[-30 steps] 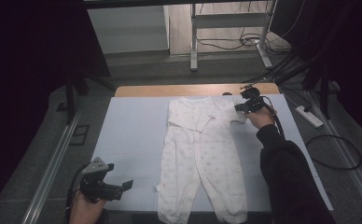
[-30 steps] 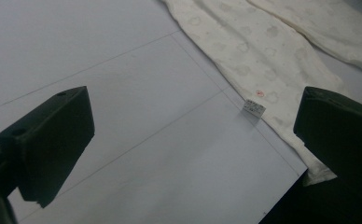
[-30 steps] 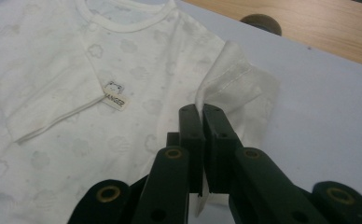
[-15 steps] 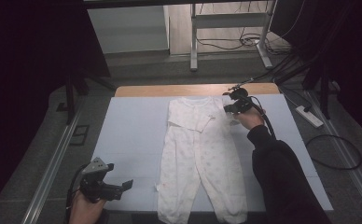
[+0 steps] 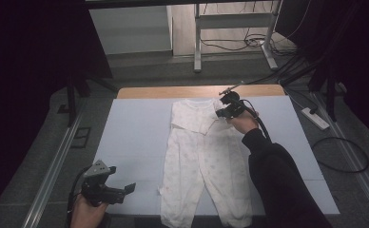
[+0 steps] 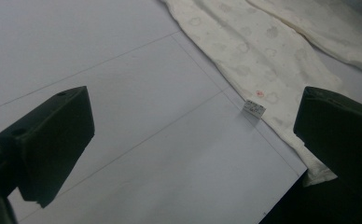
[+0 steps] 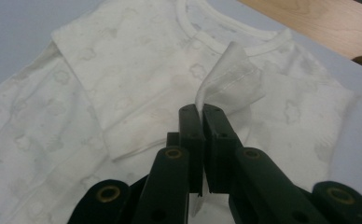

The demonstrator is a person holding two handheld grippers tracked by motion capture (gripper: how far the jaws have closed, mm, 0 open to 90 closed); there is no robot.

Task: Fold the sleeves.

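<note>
Pinched between the clenched jaws of the right gripper (image 5: 219, 113), the sleeve cuff (image 7: 230, 79) is carried toward the romper's (image 5: 201, 161) centre, while the left gripper (image 5: 131, 188) is held released at lower left.

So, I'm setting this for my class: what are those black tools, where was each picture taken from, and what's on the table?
A person holds a hand-held gripper in each hand. The high view looks down from above the table; the other two views ride on the grippers themselves. A pale baby sleepsuit lies flat on the table. The right gripper is shut on the cuff of its sleeve, lifting it over the chest. The left gripper waits open near the table's front edge, holding nothing; one fingertip shows beside the suit's leg.
</note>
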